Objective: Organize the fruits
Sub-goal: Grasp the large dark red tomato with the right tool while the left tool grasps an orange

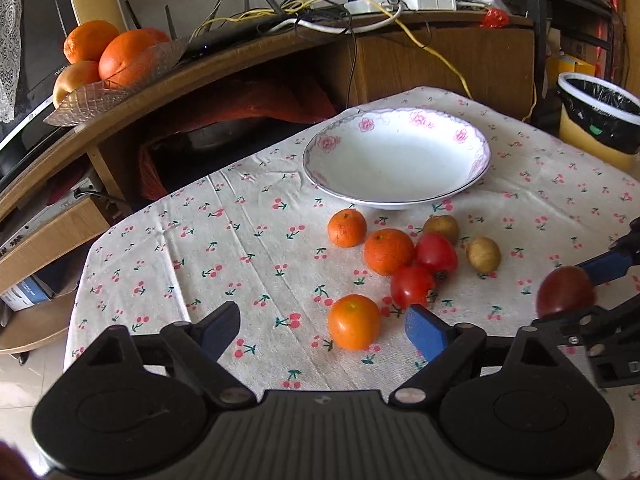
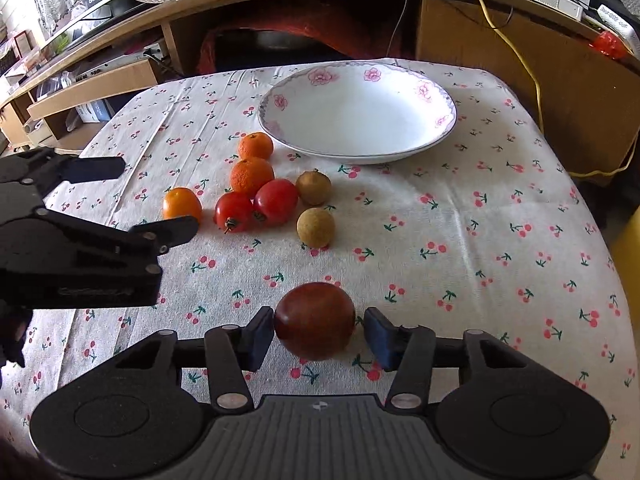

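A cherry-print tablecloth [image 2: 440,220] carries an empty white floral-rimmed bowl [image 2: 356,114] at the far side. Nearer lie small oranges, two red tomatoes [image 2: 256,208] and two brown round fruits [image 2: 315,204]. The right gripper [image 2: 316,334] brackets a dark red round fruit [image 2: 315,320]: left pad touching, right pad just apart. The left gripper [image 1: 320,330] stands spread beside a smooth orange fruit [image 1: 354,322]

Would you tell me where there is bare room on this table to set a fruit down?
The plate is empty. Bare tablecloth lies right of the two brown fruits, and also left of the oranges. It is crowded in the fruit cluster below the plate.
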